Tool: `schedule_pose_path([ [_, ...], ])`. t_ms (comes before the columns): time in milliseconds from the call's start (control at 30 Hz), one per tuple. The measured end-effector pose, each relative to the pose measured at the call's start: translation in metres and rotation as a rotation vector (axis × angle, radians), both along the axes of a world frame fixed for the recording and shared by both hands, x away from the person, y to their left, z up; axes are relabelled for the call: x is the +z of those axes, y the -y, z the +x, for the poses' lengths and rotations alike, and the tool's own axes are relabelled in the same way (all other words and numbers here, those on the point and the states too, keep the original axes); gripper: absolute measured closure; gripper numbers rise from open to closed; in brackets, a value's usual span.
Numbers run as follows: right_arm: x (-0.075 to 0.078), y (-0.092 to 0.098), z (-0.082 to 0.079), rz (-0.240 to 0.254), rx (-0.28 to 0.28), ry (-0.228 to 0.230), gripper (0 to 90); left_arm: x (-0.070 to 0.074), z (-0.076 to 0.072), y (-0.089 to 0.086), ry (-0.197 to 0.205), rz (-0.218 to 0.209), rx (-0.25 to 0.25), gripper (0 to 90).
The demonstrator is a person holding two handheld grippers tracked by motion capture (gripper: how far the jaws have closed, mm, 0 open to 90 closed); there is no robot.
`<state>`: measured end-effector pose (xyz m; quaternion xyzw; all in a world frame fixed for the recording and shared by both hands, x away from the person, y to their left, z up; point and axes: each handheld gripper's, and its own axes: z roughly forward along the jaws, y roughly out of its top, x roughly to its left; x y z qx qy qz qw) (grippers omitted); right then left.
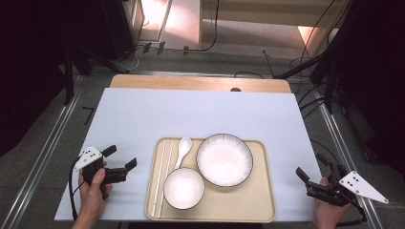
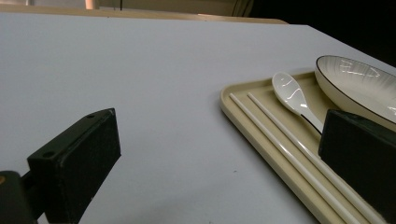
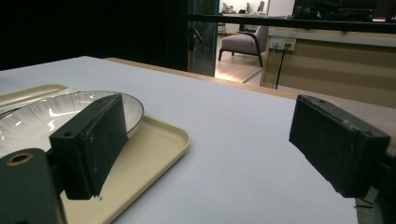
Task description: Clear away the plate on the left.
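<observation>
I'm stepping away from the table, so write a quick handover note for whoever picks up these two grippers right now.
Left gripper: open, holding nothing, left of the tray.
Right gripper: open, holding nothing, right of the tray.
On the tray: chopsticks along the left edge, spoon beside them, small bowl at the front, large plate behind it to the right.
Done: nothing gripped so far.
Left: every piece is yet to be handled.
</observation>
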<state>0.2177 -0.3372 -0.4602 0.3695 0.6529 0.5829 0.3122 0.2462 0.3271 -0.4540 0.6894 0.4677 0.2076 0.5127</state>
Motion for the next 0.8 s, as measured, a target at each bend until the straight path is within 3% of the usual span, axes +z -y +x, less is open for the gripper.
schedule_pose_path([
  [567, 0.0, 0.0, 0.0, -0.006, -0.002, 0.0, 11.9, 0.003, -0.02, -0.014, 0.031, 0.034, 0.034, 0.0],
  [800, -0.001, 0.0, 0.001, -0.008, -0.003, -0.006, 11.9, 0.002, -0.023, -0.018, 0.024, 0.047, 0.038, 0.0],
])
